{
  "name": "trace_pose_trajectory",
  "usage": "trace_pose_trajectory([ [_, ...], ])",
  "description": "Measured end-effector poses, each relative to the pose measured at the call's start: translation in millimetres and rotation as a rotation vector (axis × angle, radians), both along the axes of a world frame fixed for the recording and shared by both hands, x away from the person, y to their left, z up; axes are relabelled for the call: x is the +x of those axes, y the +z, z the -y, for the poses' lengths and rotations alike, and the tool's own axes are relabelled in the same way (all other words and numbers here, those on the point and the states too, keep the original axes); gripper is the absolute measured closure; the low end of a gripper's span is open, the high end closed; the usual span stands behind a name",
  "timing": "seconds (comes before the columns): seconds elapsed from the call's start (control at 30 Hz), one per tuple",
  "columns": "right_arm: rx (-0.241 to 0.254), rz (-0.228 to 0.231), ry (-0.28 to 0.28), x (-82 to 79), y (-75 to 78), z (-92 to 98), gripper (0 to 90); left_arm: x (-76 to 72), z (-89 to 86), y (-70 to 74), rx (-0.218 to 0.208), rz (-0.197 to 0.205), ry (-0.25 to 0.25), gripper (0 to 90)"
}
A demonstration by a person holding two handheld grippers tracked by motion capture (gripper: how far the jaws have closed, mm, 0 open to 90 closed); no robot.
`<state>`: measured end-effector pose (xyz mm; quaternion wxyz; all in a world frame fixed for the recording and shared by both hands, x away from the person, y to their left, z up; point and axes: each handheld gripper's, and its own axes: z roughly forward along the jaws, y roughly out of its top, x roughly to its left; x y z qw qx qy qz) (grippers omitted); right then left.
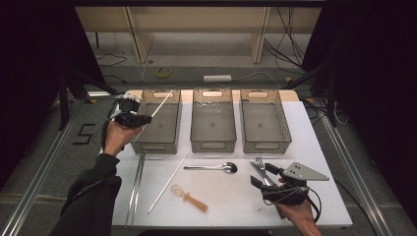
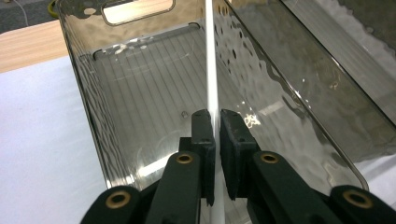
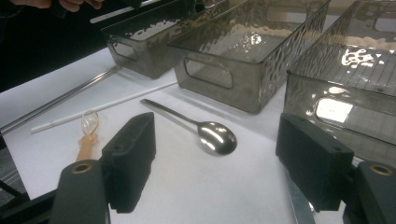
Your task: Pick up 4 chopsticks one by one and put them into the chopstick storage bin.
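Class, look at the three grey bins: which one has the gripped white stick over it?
The left bin, nearest the left gripper, which holds the white stick slanting above it. The middle bin and right bin have nothing over them.

Dim surroundings; glare on bins (image 3: pixel 261 42)

Recording lab, black curtains at 9 and 3 o'clock, loose cables (image 1: pixel 290 46) and power strip (image 1: pixel 217 78) at 12, white table (image 1: pixel 314 147).

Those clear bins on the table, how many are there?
3, in a row across the far side of the table: the left bin, where the left tongs hold a white stick; the middle bin; and the right bin.
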<state>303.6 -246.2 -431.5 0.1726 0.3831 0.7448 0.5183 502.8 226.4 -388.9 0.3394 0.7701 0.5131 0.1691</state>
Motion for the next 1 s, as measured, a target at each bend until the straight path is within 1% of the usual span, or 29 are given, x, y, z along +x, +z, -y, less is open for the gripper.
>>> trace_pose_trajectory([
  [0.17,-0.001,0.0,0.001,0.1,-0.1,0.2,29.7,7.0,-1.1,-3.1,-0.005,-0.002,0.012,84.3],
  [0.2,-0.001,0.0,0.001,0.1,-0.1,0.2,29.7,7.8,-0.8,-3.9,0.001,0.001,0.009,84.3],
  [0.4,0.0,-0.001,0.002,0.2,-0.1,0.1,29.7,11.7,0.8,-8.2,0.001,0.007,0.018,84.3],
  [0.63,0.0,-0.002,0.003,0.4,-0.4,0.3,29.7,17.6,2.0,-11.9,0.017,0.002,0.023,84.2],
  [0.8,0.002,-0.003,0.004,0.2,-0.3,0.2,29.7,20.5,1.5,-16.1,0.013,0.005,0.026,84.2],
  [0.93,0.004,-0.005,0.004,0.5,-0.6,0.6,29.7,23.1,1.3,-20.5,0.022,-0.006,0.029,84.1],
  [1.0,0.005,-0.004,0.005,0.6,-0.5,0.7,29.7,24.8,1.0,-22.6,0.017,-0.009,0.04,84.0],
])
